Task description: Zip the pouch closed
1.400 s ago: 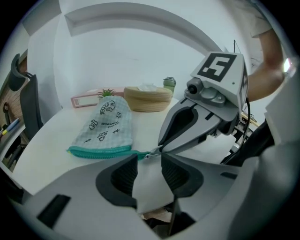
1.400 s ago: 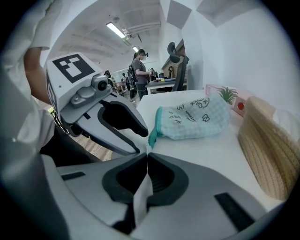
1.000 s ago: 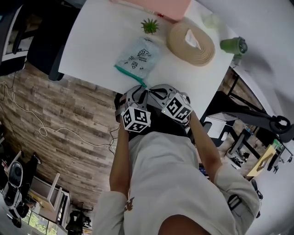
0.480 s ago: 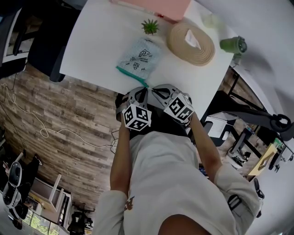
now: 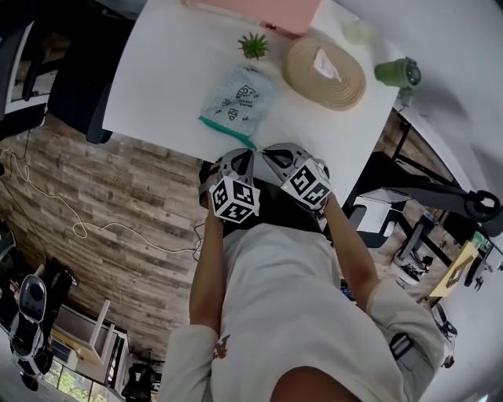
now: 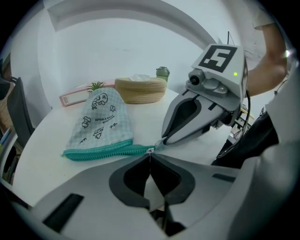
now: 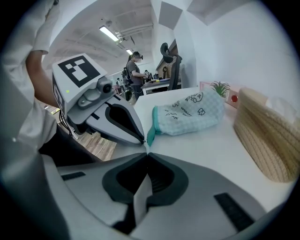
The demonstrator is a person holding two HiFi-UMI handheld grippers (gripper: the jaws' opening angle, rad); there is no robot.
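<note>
A pale blue checked pouch (image 5: pixel 234 96) with cartoon prints lies flat on the white table (image 5: pixel 165 71). Its teal zipper (image 6: pixel 101 151) runs along the edge nearest me. Both grippers meet at the zipper's right end, at the table's front edge. My left gripper (image 6: pixel 150 153) is shut, with the small silver zipper pull (image 6: pixel 150 149) at its tips. My right gripper (image 7: pixel 146 153) is also shut, its tips just short of the teal end (image 7: pixel 150 136); I cannot tell whether it pinches anything. In the head view the left gripper (image 5: pixel 245 151) and the right gripper (image 5: pixel 259 151) touch tip to tip.
A round woven basket (image 5: pixel 324 72) holding tissues stands right of the pouch. A small potted plant (image 5: pixel 254 45) and a pink folder (image 5: pixel 259 12) sit behind it, and a green cup (image 5: pixel 398 73) at the far right corner. A dark chair (image 5: pixel 78 71) stands left of the table.
</note>
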